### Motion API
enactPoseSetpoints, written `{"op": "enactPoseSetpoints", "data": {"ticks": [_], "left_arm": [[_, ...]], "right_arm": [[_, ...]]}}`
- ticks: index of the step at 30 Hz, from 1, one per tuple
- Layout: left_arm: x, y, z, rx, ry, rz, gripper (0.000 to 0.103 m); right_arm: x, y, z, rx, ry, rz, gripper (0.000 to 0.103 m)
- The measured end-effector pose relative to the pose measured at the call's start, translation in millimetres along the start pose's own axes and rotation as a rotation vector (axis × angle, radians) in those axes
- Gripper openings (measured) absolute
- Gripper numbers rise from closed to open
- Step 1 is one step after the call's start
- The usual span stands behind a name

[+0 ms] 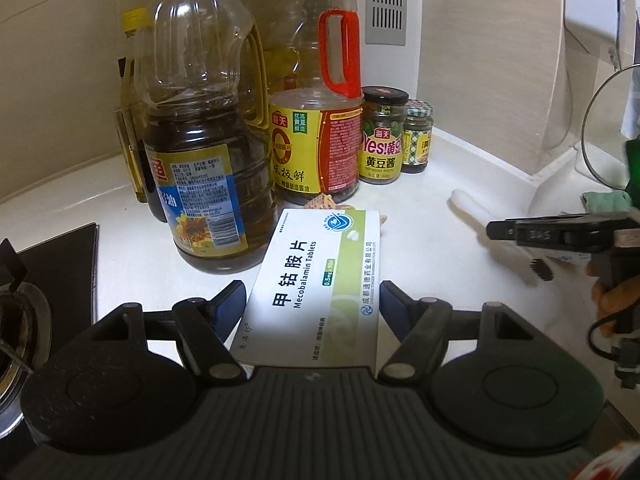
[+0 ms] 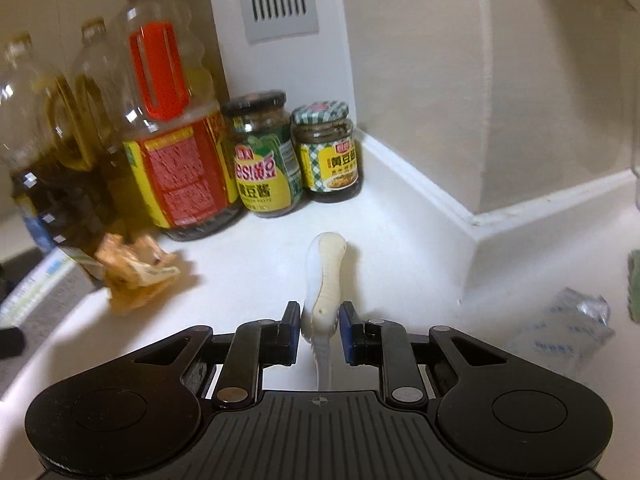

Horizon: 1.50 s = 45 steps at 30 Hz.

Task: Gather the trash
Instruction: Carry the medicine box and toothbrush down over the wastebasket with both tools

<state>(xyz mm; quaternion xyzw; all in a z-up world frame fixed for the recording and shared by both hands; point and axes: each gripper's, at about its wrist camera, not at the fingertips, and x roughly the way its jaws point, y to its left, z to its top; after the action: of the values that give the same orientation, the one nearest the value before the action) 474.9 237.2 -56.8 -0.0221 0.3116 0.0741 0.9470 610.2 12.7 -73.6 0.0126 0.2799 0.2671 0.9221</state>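
left wrist: left gripper (image 1: pixel 312 306) pinched a flat, glossy cardboard tablet box (image 1: pixel 316 280), its long axis running away from the camera toward the oil bottle (image 1: pixel 200 152) over the white counter (image 1: pixel 420 208) | right wrist: right gripper (image 2: pixel 319 322) had its pads against a smooth white plastic toothbrush (image 2: pixel 325 280), handle pointing away toward the jars (image 2: pixel 296 156); crumpled tan wrapper (image 2: pixel 136 268) to its left

Two close wrist views, angled down, sharing counter (image 1: pixel 400 208) corner.

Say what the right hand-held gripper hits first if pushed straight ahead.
Beyond the toothbrush between its fingers, the right hand-held gripper probably meets the small checked-lid jar at the wall; depth is uncertain.
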Motion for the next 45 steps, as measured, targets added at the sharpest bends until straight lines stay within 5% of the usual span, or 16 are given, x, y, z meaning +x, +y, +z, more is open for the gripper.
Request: {"op": "enactPoseSetpoints", "data": {"ticks": [15,27,45], "left_arm": [[-71,-56,-34,0.003,-0.025,0.005,0.071],[-165,-110,-104,-0.042,-0.009,0.005,0.071],[-228,-148,-202,-0.076,0.127,0.006,0.071]], "right_arm": [[-134,-11,-45,0.146,-0.045,0.12,0.021],[-242,-18,-118,0.211,0.023,0.247,0.021],[-307,-12,-216,0.256,0.182,0.271,0.021]]}}
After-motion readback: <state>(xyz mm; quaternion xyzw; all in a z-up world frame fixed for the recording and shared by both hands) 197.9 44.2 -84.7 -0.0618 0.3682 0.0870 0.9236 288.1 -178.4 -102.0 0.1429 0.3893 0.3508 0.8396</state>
